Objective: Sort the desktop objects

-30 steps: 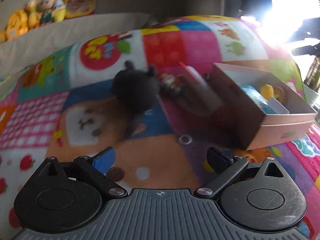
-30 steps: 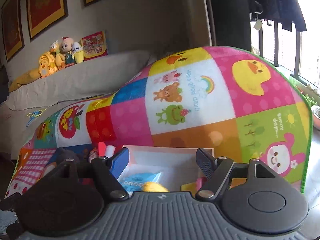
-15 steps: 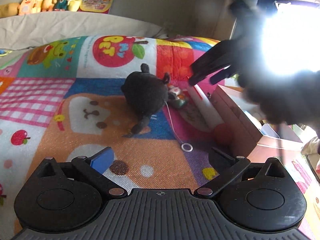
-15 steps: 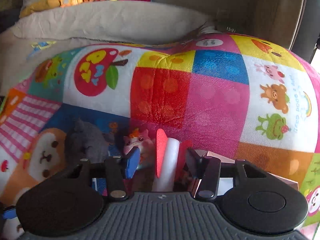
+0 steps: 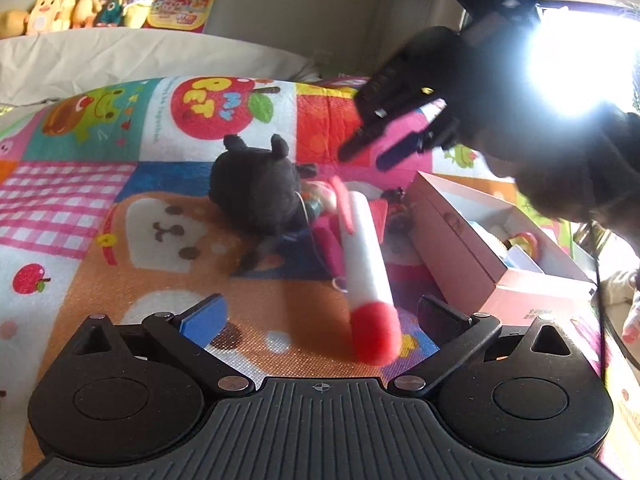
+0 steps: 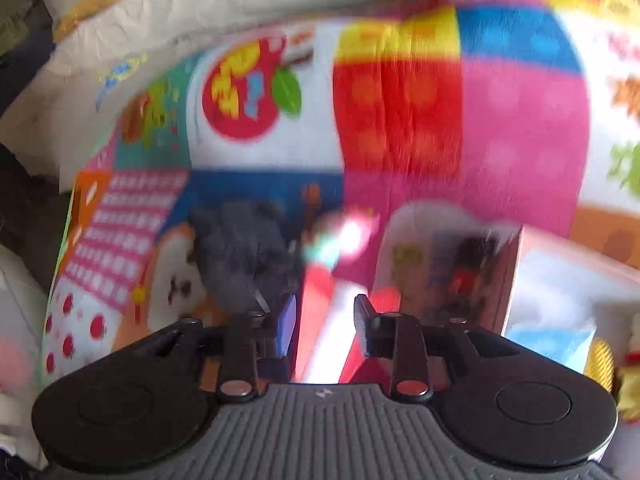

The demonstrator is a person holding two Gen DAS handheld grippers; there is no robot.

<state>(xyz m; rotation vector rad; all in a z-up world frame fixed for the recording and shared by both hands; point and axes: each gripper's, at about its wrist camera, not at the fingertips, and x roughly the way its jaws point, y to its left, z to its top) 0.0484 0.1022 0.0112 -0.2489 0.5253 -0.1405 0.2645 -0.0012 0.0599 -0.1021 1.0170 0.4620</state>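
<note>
A white soft stick toy with red ends (image 5: 364, 248) lies slanted on the patchwork blanket (image 5: 120, 280), its red tip close to my open left gripper (image 5: 320, 316), untouched. My right gripper (image 6: 326, 316) points down over it with the jaws closing. In the blurred right wrist view the toy (image 6: 332, 320) fills the gap between the pads. From the left wrist view that gripper (image 5: 366, 152) hangs at the toy's far end. A black plush animal (image 5: 256, 196) lies just left of the toy. A pink box (image 5: 452, 232) stands to the right.
A small doll (image 5: 320, 200) and a cord with a ring (image 5: 339, 285) lie between the plush and the toy. The box (image 6: 516, 280) holds several items. A picture packet (image 6: 440, 268) leans beside it. Stuffed toys (image 5: 88, 0) line the back ledge. Window glare whitens the upper right.
The right gripper came from over the box to the stick toy and narrowed its jaws around it. The toy's red tip swung toward the left gripper. The left gripper barely moved.
</note>
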